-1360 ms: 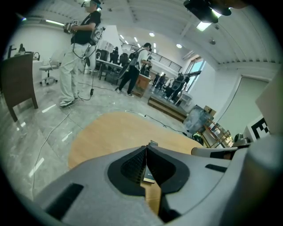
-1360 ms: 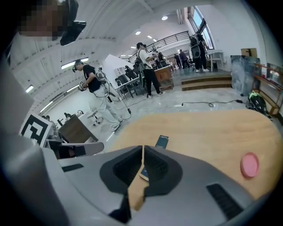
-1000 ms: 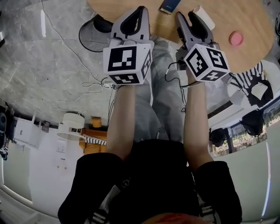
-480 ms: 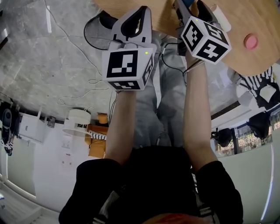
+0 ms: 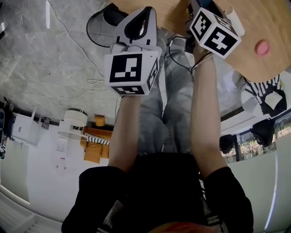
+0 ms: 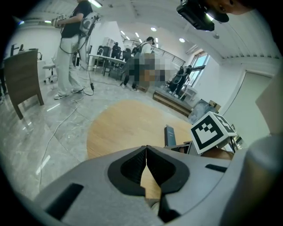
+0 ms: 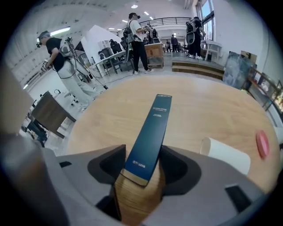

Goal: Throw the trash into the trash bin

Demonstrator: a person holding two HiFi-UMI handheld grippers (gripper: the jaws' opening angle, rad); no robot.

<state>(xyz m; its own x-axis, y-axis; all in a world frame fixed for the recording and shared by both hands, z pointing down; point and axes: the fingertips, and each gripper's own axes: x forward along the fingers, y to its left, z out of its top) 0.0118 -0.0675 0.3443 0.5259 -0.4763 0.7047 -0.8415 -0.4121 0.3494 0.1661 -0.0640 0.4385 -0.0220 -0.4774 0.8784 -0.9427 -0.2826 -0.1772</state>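
A long dark blue box (image 7: 150, 132) lies flat on the round wooden table (image 7: 208, 110). My right gripper (image 7: 142, 165) points down over the box's near end, which sits between its wide-apart jaws; I see no squeeze on it. In the head view only that gripper's marker cube (image 5: 213, 32) shows, at the table's edge. My left gripper (image 6: 146, 152) hovers by the table's near edge, shut with nothing in it, and it also appears in the head view (image 5: 145, 11). From the left gripper view the blue box (image 6: 170, 136) lies beside the right cube (image 6: 212, 132). No trash bin is in view.
A white paper cup (image 7: 225, 154) lies on its side right of the box, and a pink disc (image 7: 261, 143) sits further right. Cables trail over the grey floor (image 5: 68, 54). A wooden chair (image 6: 22, 79) stands at the left, with people further back.
My right gripper has gone forward and down over the table, and the blue box no longer shows in the head view. The left gripper has shifted a little forward.
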